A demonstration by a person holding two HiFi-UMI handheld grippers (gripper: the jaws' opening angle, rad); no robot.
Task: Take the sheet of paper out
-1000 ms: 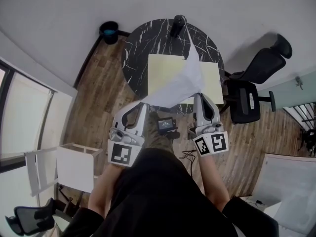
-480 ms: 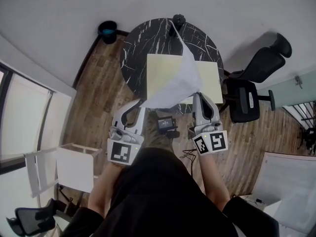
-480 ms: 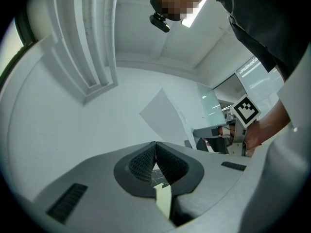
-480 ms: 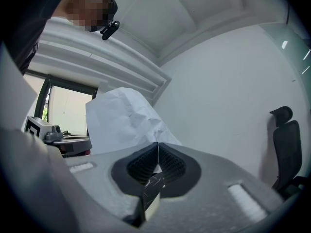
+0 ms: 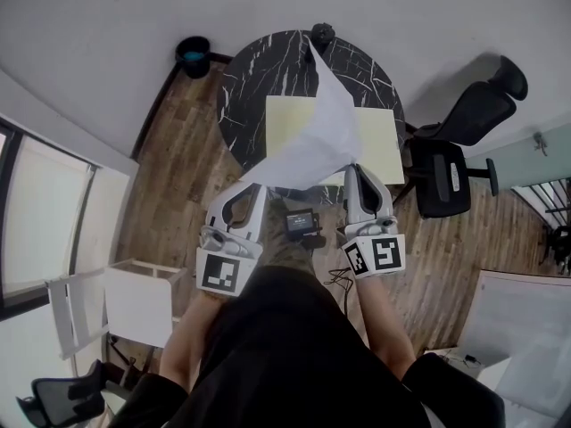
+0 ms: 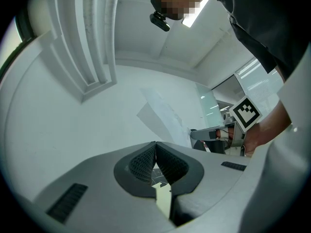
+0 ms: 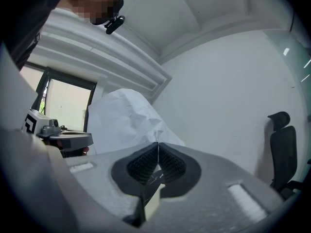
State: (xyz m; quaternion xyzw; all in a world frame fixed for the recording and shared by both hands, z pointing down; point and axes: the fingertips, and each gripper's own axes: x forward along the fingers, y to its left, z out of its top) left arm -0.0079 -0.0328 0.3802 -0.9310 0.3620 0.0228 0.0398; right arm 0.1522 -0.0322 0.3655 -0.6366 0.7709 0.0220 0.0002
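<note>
your left tongs (image 5: 256, 188) and right tongs (image 5: 354, 169) are both squeezed together, each pinching a lower corner of the crumpled white sheet of paper (image 5: 323, 127). the sheet is lifted in the air between them, its far tip reaching over the round black marble table (image 5: 254, 69), where a pale yellow open folder (image 5: 287, 123) lies flat. wooden plank floor (image 5: 178, 159) surrounds the table, with a black office chair (image 5: 455, 168) at the right. you hold both grippers close to your body, pointing away toward the table.

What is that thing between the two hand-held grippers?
In the head view, a small black box shows between the left hand-held gripper and the right hand-held gripper, below the white sheet both hold.
</note>
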